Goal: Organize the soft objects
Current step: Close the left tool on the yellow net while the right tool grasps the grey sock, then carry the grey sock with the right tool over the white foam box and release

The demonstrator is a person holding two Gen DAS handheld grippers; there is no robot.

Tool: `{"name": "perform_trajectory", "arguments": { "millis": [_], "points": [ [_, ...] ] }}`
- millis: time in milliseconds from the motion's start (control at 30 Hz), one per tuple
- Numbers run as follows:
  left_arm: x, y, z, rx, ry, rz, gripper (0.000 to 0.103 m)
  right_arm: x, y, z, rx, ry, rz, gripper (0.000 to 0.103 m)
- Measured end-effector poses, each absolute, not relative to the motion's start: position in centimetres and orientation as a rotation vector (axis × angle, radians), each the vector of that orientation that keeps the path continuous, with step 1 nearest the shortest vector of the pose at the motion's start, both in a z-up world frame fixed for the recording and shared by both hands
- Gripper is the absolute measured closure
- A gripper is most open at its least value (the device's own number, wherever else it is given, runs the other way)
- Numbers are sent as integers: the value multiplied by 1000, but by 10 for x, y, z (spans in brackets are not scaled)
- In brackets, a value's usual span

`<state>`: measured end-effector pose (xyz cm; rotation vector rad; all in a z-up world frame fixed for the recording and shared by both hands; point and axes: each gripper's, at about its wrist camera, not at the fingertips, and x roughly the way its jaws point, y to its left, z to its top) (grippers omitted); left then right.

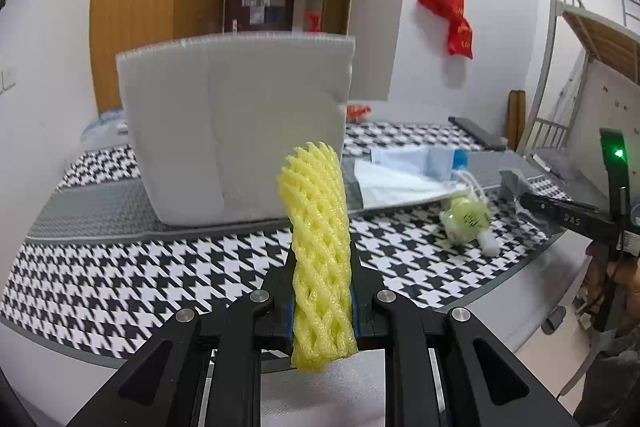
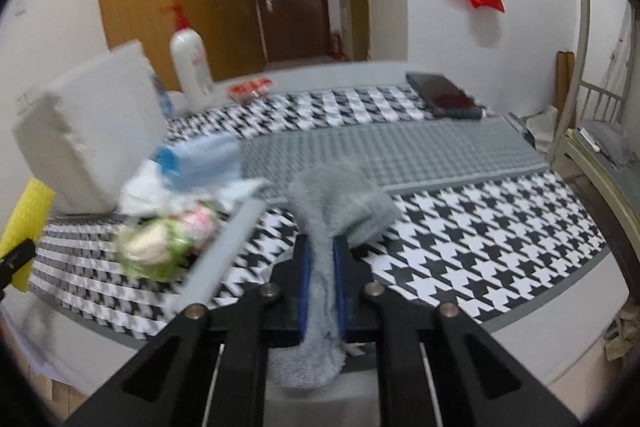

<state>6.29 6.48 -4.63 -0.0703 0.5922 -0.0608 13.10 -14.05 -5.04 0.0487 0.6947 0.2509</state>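
Note:
My left gripper [image 1: 322,267] is shut on a yellow foam net sleeve [image 1: 318,227], which stands upright between the pads, raised above the table. Just behind it stands a white foam box [image 1: 236,123]. My right gripper [image 2: 322,259] is shut on a grey fluffy cloth [image 2: 340,199]; its free end bunches up past the fingertips. In the right wrist view the yellow foam net sleeve [image 2: 26,227] shows at the far left edge, with the white foam box [image 2: 92,131] beside it. A clear bag of small soft items [image 2: 164,239] lies to the left of the grey cloth.
A houndstooth cloth [image 2: 480,227] covers the table. Blue-and-white packets [image 1: 412,167] and a yellow-green bundle [image 1: 464,219] lie right of the box. A white pump bottle [image 2: 190,67], a red packet [image 2: 250,89] and a dark flat case [image 2: 444,95] sit at the back. A bunk bed frame [image 1: 560,67] stands on the right.

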Motion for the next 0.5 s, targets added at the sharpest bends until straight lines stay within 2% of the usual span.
{"name": "perform_trajectory", "arguments": {
  "millis": [500],
  "points": [
    [7, 76, 15, -43, 464, -37, 83, 63, -115, 17, 38, 482, 418, 89]
  ]
}}
